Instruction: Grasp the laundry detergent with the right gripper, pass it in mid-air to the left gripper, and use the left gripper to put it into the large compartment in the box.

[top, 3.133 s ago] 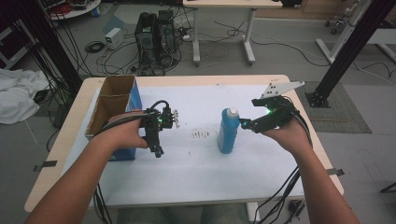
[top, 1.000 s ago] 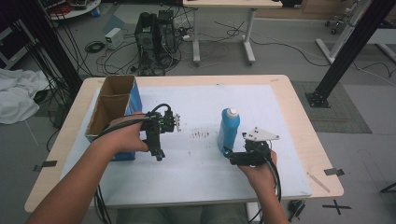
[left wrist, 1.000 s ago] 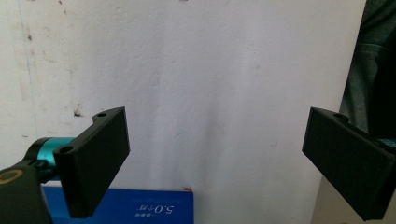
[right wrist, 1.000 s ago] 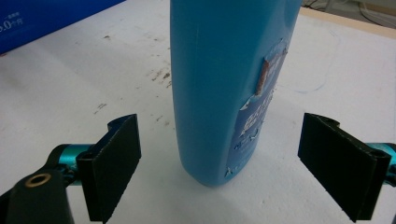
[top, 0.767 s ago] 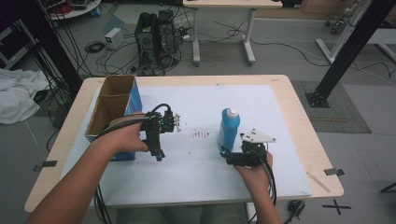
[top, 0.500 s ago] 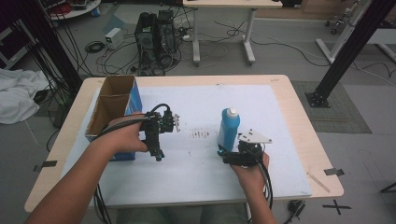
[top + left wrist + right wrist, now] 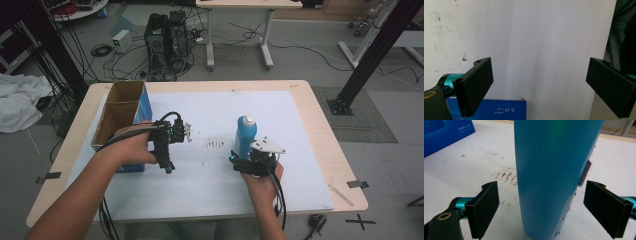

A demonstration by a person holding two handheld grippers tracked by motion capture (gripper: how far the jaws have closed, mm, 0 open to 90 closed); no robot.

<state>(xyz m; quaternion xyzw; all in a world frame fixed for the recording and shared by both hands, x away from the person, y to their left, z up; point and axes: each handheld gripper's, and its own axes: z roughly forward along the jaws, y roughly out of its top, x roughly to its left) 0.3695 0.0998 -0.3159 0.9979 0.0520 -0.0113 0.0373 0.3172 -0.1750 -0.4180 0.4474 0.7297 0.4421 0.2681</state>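
Blue bottle (image 7: 245, 137) is seen standing upright on the white sheet (image 7: 210, 190) covering the table (image 7: 320, 105), right of centre, just beyond the right gripper (image 7: 239, 161). In the right gripper view the bottle (image 7: 554, 175) is framed between the two black jaws, which stand spread wide with a gap on each side; nothing is gripped yet. Left gripper (image 7: 167, 167) is held over the sheet beside the open cardboard box (image 7: 122, 117), jaws likewise parted and empty, pointing down at bare sheet.

Handling, judged: body is taken to be rigid plastic, smooth and slightly glossy, so some slip under the flat pads is to be expected. Fill level cannot be read through the opaque wall; weight is therefore unknown, probably moderate. Tall and narrow, so tipping is likely if it is pushed off-centre. A hold on the lower to middle cylinder, jaws square to the wall, is thought best; the narrow neck is to be avoided.

Appearance: uniform bright blue cylinder, white cap (image 7: 247, 120), a small brownish tag or label edge (image 7: 587, 171) on one side. Brown specks (image 7: 215, 144) are noted on the sheet left of the base
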